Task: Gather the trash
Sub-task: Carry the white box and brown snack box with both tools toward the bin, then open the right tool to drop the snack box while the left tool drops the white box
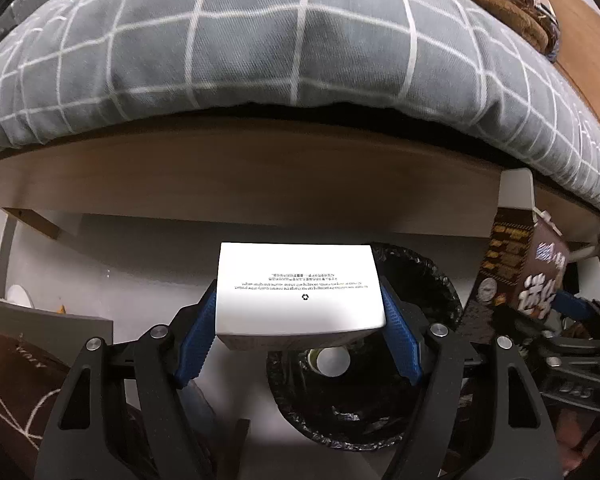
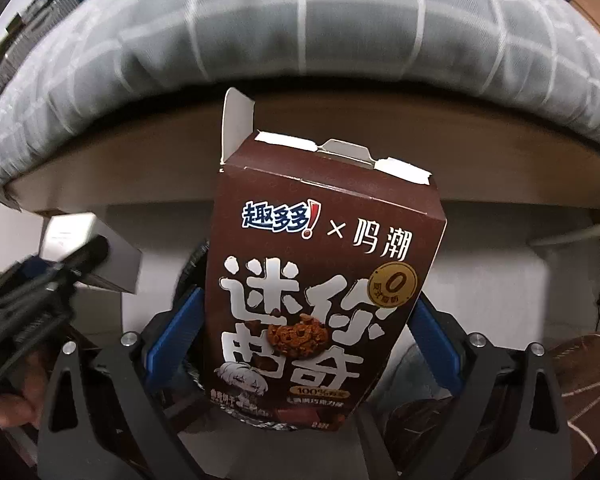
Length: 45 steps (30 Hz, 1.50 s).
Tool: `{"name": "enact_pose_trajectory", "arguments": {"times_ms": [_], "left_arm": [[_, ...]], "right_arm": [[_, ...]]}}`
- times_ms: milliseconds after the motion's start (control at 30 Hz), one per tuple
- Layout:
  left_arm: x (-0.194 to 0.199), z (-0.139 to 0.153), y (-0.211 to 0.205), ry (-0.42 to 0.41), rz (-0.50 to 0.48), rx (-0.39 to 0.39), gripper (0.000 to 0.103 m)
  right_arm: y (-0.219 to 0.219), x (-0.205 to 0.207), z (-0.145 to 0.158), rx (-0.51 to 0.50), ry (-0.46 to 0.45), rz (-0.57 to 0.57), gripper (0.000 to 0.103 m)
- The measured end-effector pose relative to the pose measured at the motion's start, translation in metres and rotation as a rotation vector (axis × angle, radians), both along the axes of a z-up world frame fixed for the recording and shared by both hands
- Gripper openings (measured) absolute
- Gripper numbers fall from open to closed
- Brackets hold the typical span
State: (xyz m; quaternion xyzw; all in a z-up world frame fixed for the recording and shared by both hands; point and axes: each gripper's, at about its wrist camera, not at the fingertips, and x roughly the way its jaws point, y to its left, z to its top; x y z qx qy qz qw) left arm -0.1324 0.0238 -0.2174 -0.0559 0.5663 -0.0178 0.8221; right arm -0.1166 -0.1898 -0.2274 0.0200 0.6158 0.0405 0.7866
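Holding 2 items over a black-lined bin [image 1: 428,280] on the floor by the bed [image 1: 260,60]. Left hand-held gripper [image 1: 300,332] clamps a white box [image 1: 300,288] between its blue pads, above the bin's left rim. Right hand-held gripper [image 2: 304,344] grips a brown cookie box [image 2: 320,280], top flaps torn open, upright.

White box [image 1: 300,288] hides perhaps half the bin [image 1: 420,280].
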Motion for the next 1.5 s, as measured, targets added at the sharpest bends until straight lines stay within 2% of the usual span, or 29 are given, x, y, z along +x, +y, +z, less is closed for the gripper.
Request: {"name": "enact_pose_trajectory", "arguments": {"times_ms": [300,800,1233,1500], "left_arm": [[0.005,-0.014,-0.004,0.042,-0.013,0.009,0.072],[0.004,-0.018,-0.004,0.070,-0.008,0.015,0.072],[0.003,-0.009,-0.053,0.060,-0.082,0.003,0.072],[0.000,-0.008,-0.085,0.071,-0.120,0.000,0.072]], "right_arm": [[0.010,0.010,-0.019,-0.003,0.038,0.036,0.096],[0.002,0.004,0.003,-0.029,-0.017,-0.005,0.096],[-0.053,-0.005,0.042,-0.121,-0.121,-0.065,0.096],[-0.081,-0.012,0.055,-0.093,-0.143,-0.108,0.096]]}}
